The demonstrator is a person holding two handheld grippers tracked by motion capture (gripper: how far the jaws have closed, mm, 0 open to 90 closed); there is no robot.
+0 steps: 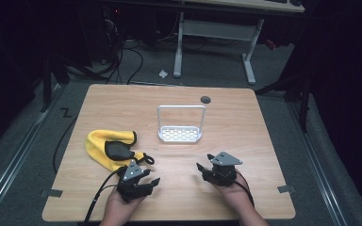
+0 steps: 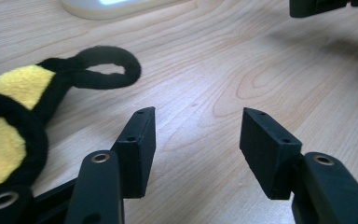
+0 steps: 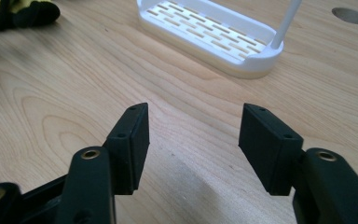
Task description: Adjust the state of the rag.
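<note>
A yellow cloth mitt with black trim (image 1: 104,144) lies flat on the left half of the wooden table (image 1: 245,132), its black hanging loop (image 2: 107,70) pointing toward the middle. A white slotted rack with a tall wire handle (image 1: 180,133) stands at the table's centre. My left gripper (image 1: 152,175) rests near the front edge just right of the mitt, open, with bare wood between its jaws (image 2: 198,116). My right gripper (image 1: 205,161) sits low at the front right, open and with nothing in it (image 3: 193,109), facing the rack (image 3: 214,35).
A round dark cable hole (image 1: 205,99) lies in the tabletop behind the rack. Tape tabs mark the front corners (image 1: 286,189). Beyond the table are a white desk frame (image 1: 250,56) and floor cables. Bare wood lies between the two grippers.
</note>
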